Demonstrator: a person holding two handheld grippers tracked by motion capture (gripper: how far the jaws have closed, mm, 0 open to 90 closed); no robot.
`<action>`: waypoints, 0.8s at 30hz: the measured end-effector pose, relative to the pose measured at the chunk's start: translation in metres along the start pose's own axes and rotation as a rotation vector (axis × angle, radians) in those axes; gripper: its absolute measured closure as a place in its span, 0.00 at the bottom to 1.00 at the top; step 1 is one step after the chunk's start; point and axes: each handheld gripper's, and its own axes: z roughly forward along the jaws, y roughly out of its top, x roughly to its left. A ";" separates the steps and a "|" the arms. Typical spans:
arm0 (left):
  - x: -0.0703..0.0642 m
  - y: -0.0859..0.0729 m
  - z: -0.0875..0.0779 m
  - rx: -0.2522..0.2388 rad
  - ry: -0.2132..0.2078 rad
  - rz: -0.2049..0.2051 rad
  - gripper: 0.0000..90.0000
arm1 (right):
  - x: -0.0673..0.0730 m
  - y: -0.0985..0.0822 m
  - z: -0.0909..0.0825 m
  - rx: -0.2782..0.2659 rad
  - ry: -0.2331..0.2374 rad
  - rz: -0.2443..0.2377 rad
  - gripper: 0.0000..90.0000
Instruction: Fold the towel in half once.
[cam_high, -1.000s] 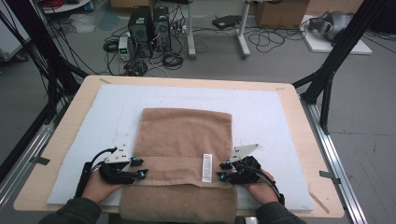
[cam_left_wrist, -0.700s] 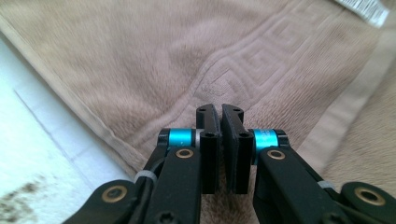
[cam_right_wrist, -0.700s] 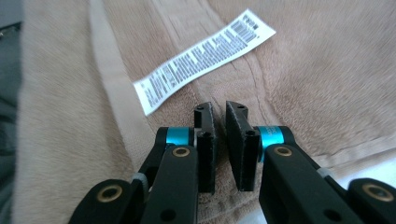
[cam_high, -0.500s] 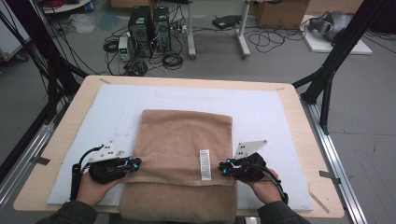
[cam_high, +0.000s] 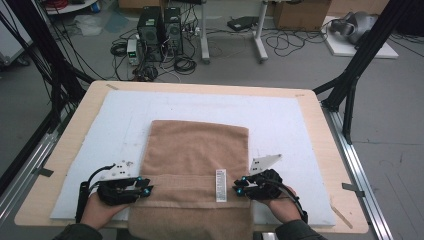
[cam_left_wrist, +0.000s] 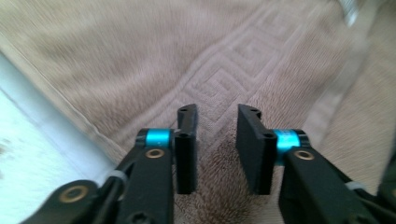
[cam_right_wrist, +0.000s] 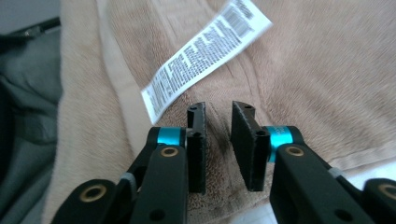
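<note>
Brown towel (cam_high: 199, 165), long axis running away from person, was flanked at near fold: left gripper (cam_high: 145, 189) at left edge, right gripper (cam_high: 239, 188) at right edge; jaws of both just reopened slightly, parted, cloth under them but nothing pinched.

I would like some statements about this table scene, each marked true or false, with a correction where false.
1. A brown terry towel lies on the pale blue foam mat. True.
2. The white care label sits nearer the left gripper. False: it is nearer the right gripper.
3. Both grippers are at the towel's side edges. True.
4. The right gripper clamps the label. False: in the right gripper view the label lies beyond the parted jaws.
5. The towel is rolled into a tube. False: it lies flat, its near part folded over.
</note>
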 end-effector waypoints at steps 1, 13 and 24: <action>0.000 0.000 0.001 -0.011 0.003 0.003 0.83 | 0.000 -0.001 0.002 0.010 0.008 0.002 0.87; -0.003 0.004 0.006 -0.017 0.016 0.028 0.93 | 0.001 0.016 0.020 0.055 -0.001 -0.020 0.87; -0.001 0.008 0.002 -0.033 -0.005 0.023 0.93 | -0.006 0.025 0.015 0.036 0.028 0.013 0.78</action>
